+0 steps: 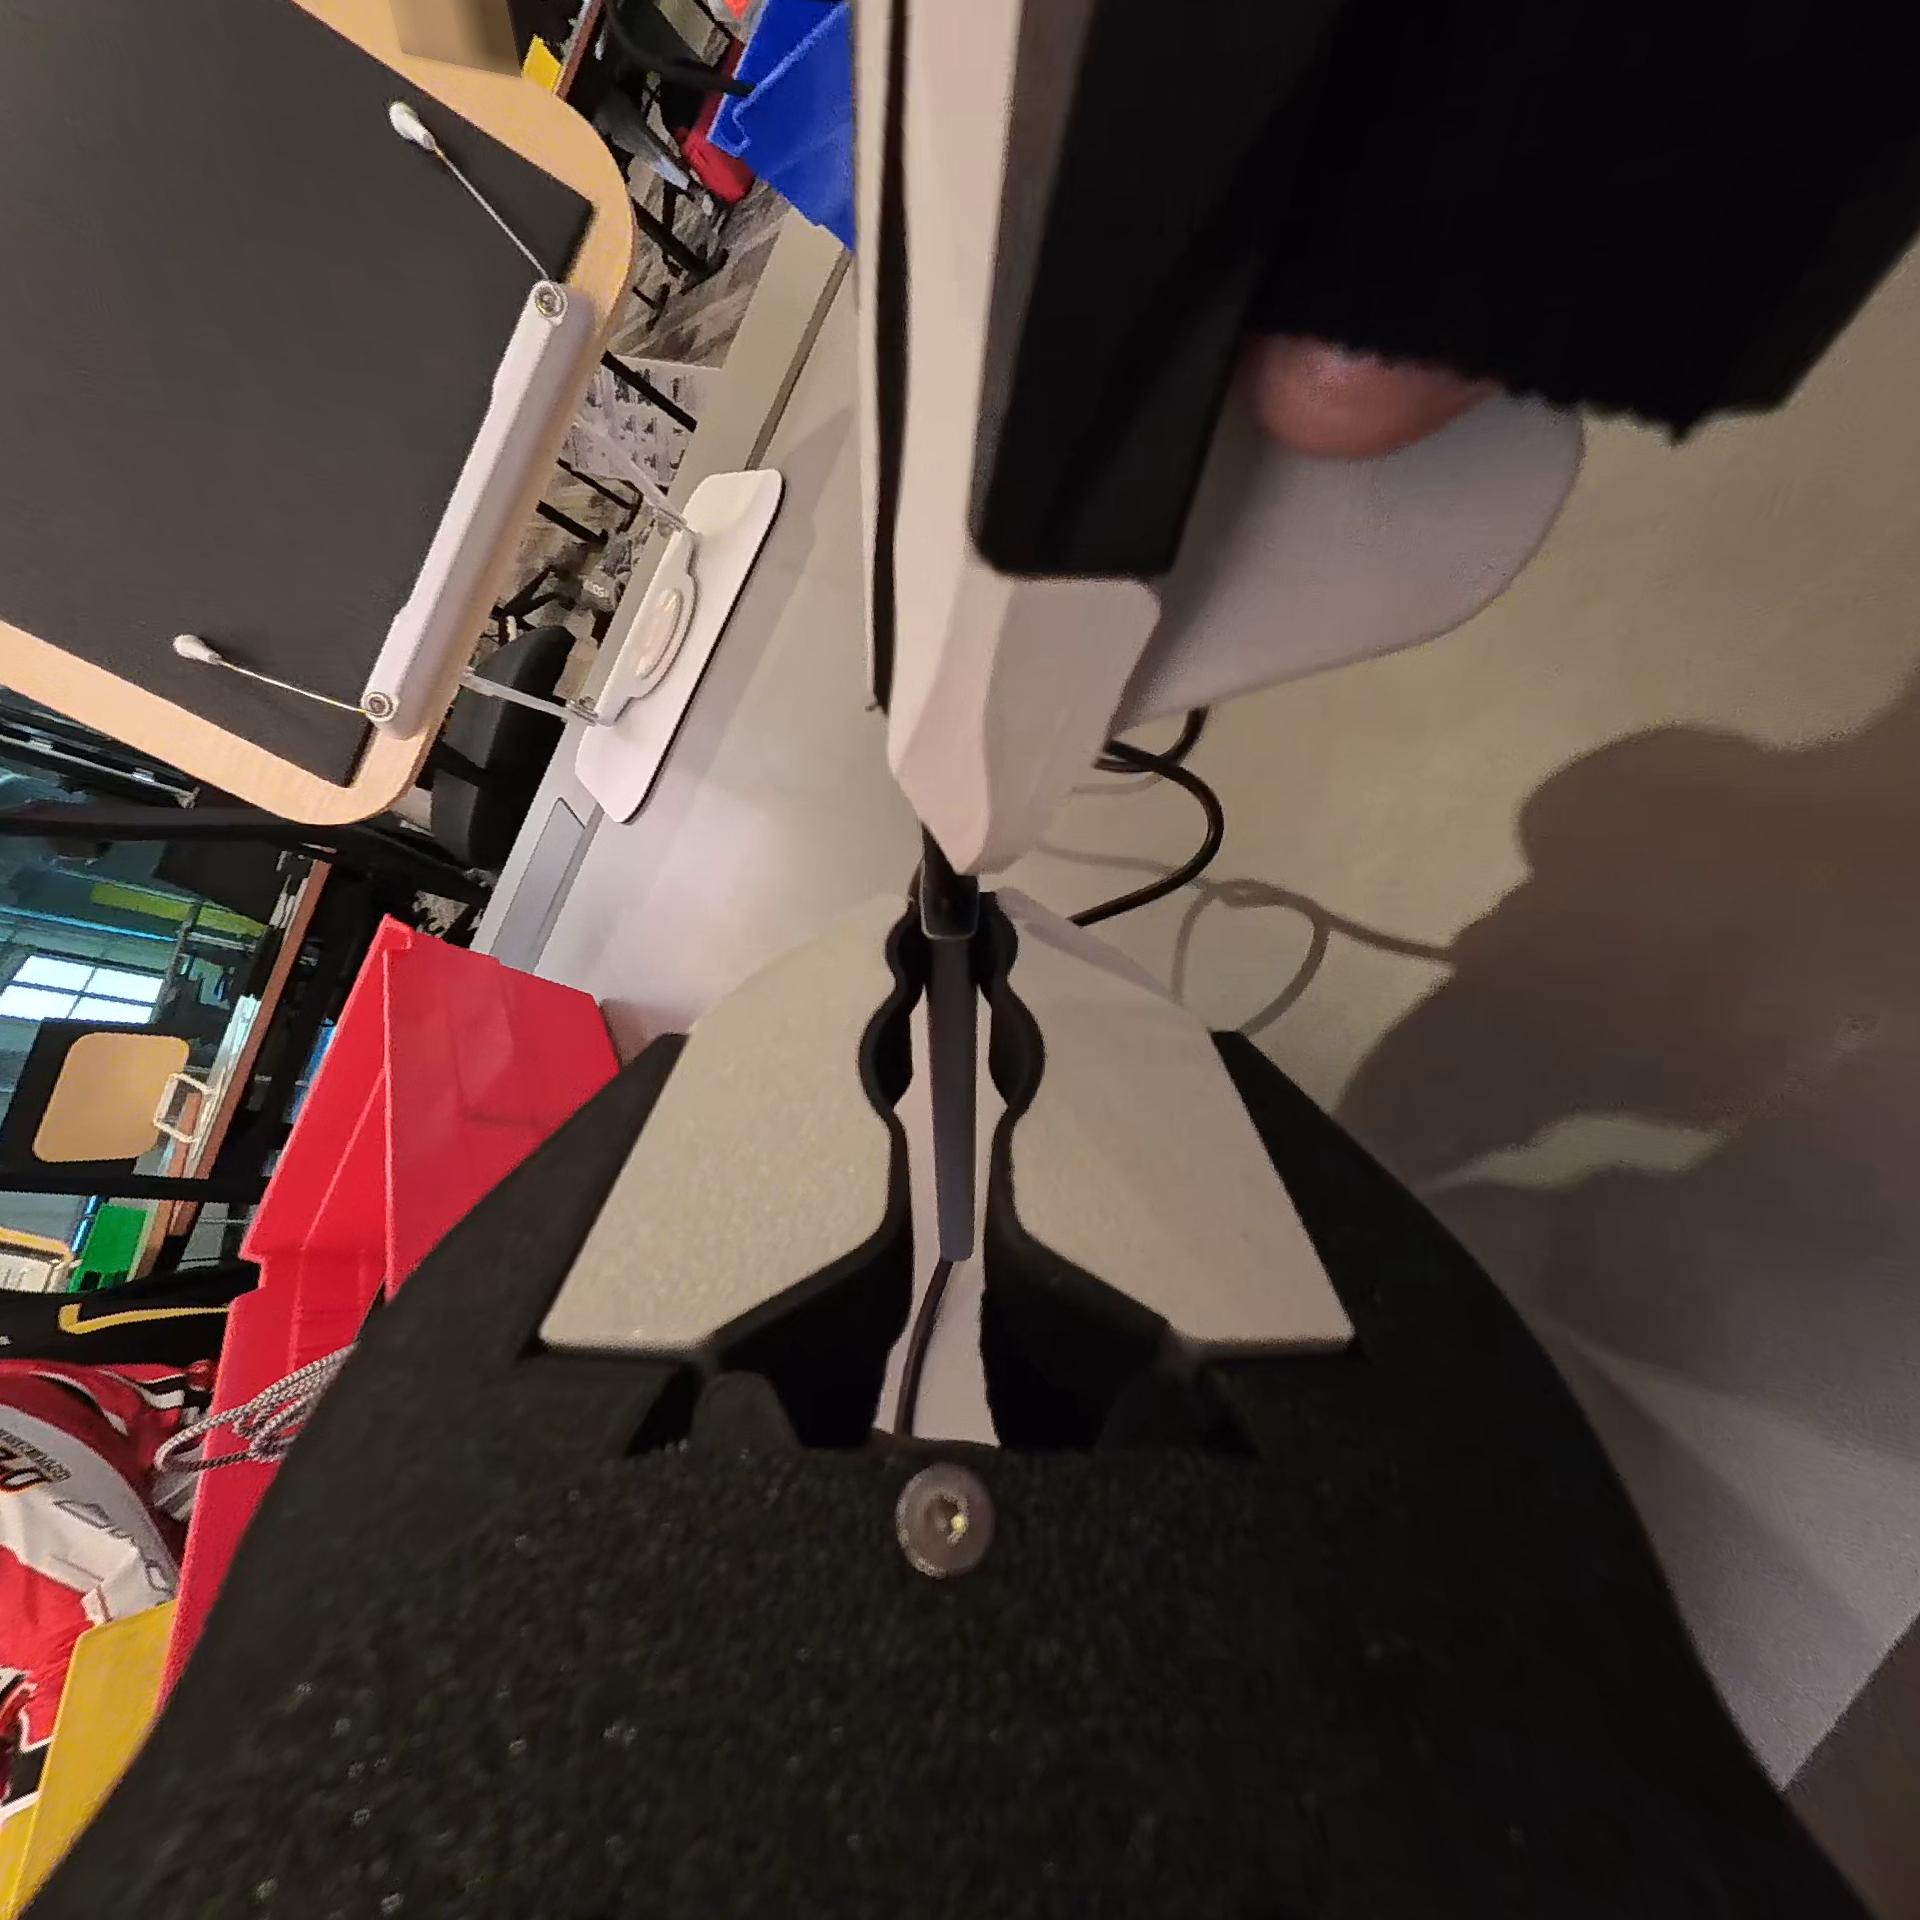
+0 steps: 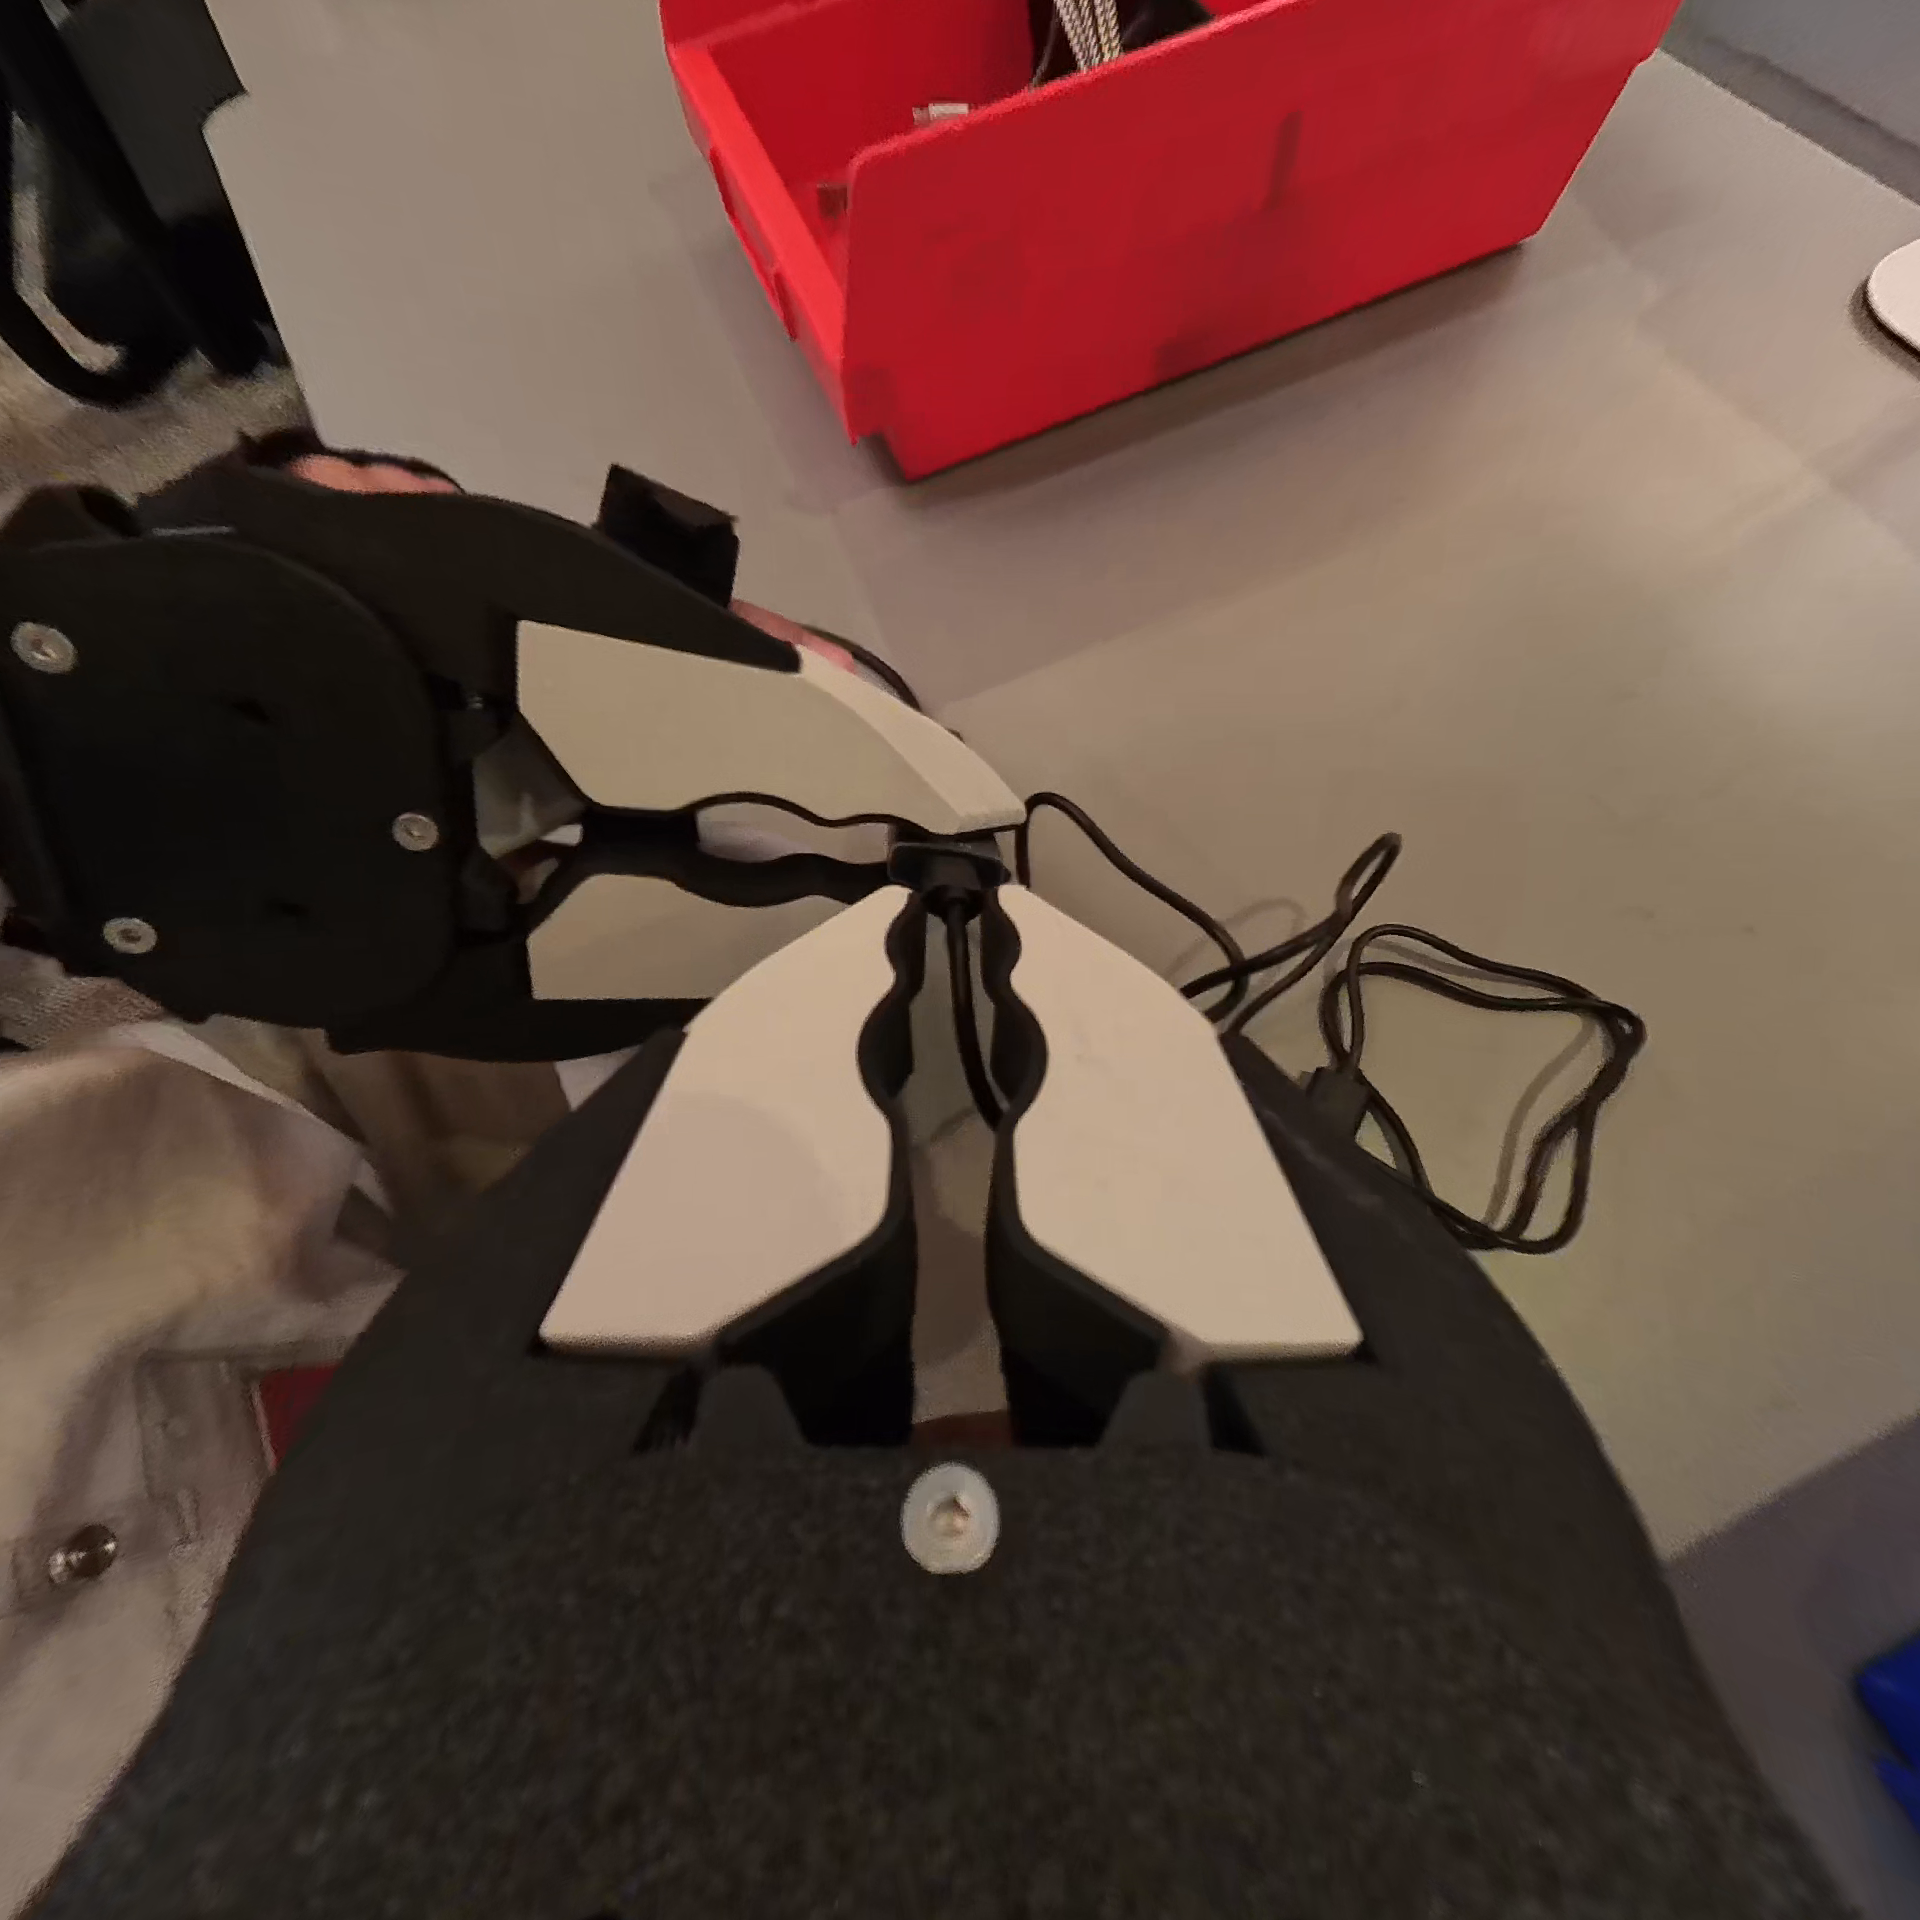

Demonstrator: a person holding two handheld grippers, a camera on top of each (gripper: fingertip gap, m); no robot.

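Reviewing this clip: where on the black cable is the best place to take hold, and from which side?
Grip the black cable at its rigid plug end, where both the left gripper and right gripper already pinch. Come from the near table edge, fingers flanking the plug's flat sides; the loose coils beyond would likely slip or tangle.

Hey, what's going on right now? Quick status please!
Left gripper and right gripper both shut on black cable's plug. Rest of cable lies loose on grey table. Red bin behind, clear.

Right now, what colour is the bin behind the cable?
Red; the bin shows best in the right wrist view, beyond the black cable.
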